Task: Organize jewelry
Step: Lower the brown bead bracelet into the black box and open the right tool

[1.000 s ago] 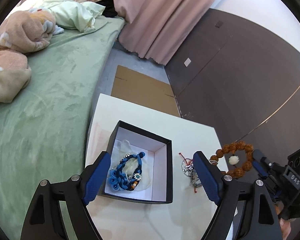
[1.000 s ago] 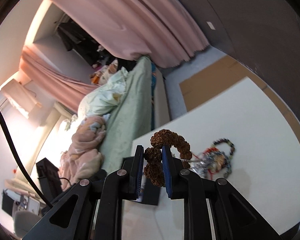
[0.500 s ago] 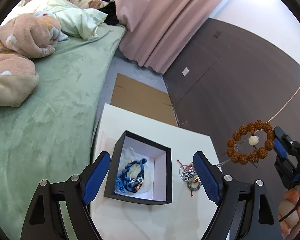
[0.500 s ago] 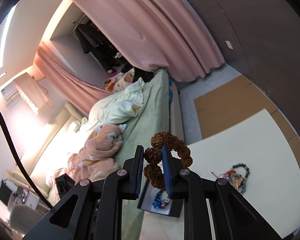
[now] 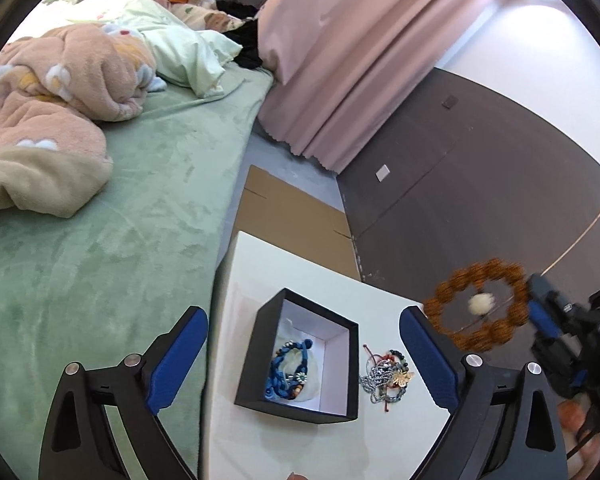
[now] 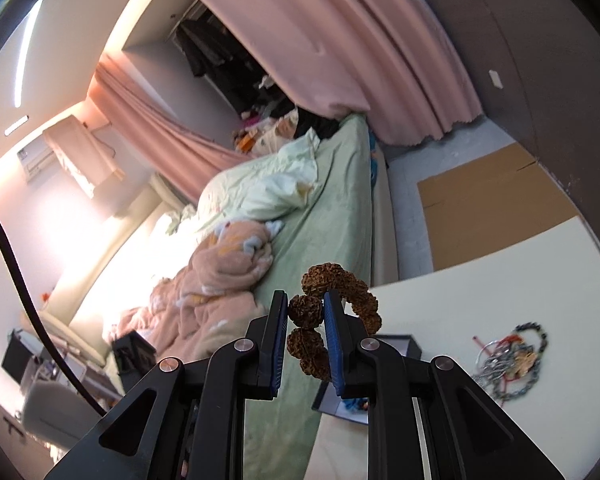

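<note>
My right gripper (image 6: 306,314) is shut on a brown bead bracelet (image 6: 342,298) and holds it high above the white table (image 6: 500,272). In the left wrist view the bracelet (image 5: 478,306), with a white bead in its middle, hangs blurred in the air at the right, held by the right gripper (image 5: 540,312). A black open box (image 5: 300,354) on the table (image 5: 260,264) holds a blue bracelet (image 5: 288,368). A tangle of chains and beads (image 5: 388,376) lies right of the box; it also shows in the right wrist view (image 6: 508,354). My left gripper (image 5: 302,354) is open above the box.
A green bed (image 5: 112,240) with pink blankets (image 5: 52,92) borders the table on the left. Flat cardboard (image 5: 296,224) lies on the floor beyond the table. Pink curtains (image 5: 360,48) and a dark wall (image 5: 480,200) stand behind.
Both grippers have risen away from the table. The right gripper has carried the brown bracelet higher and a little left, toward the box. The left gripper stays open.
</note>
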`<state>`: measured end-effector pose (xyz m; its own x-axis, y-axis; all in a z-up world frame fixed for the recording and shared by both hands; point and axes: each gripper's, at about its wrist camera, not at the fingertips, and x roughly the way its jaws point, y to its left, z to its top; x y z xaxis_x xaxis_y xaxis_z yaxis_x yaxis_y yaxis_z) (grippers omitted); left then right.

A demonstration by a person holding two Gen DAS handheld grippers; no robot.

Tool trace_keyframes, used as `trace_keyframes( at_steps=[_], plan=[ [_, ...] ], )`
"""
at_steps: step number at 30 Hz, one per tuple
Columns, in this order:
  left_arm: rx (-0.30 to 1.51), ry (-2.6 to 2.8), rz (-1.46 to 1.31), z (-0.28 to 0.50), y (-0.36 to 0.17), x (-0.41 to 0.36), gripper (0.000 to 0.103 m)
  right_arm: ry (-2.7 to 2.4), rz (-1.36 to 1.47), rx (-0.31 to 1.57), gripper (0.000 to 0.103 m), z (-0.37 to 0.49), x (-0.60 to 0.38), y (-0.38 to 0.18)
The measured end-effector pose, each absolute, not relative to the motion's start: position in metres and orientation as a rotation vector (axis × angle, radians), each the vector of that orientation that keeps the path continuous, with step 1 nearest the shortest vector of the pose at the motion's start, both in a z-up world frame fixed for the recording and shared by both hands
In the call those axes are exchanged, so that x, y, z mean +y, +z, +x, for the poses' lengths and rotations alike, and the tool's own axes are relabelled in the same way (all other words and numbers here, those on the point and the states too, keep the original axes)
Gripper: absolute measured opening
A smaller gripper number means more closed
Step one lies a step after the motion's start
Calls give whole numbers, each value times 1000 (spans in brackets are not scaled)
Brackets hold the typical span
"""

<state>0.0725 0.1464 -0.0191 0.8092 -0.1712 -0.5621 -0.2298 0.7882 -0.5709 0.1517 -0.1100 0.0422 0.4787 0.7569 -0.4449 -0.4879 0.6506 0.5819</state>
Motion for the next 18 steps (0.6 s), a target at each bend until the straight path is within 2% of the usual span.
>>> trace_keyframes(
  at_steps=[8,13,14,17,18],
  plan=[
    [626,72,-666,64,-17,154,98,757,309,850,20,159,-78,-5],
    [635,93,-665,62,-21,153,98,809,289,981,23,168,-60,-32],
    [634,98,-670,62,-21,152,98,808,296,986,26,167,-63,-34],
    [623,111,-669,61,-21,148,98,778,350,968,46,166,-86,-33],
    [617,109,-669,61,-21,147,98,766,361,960,49,166,-91,-32]
  ],
)
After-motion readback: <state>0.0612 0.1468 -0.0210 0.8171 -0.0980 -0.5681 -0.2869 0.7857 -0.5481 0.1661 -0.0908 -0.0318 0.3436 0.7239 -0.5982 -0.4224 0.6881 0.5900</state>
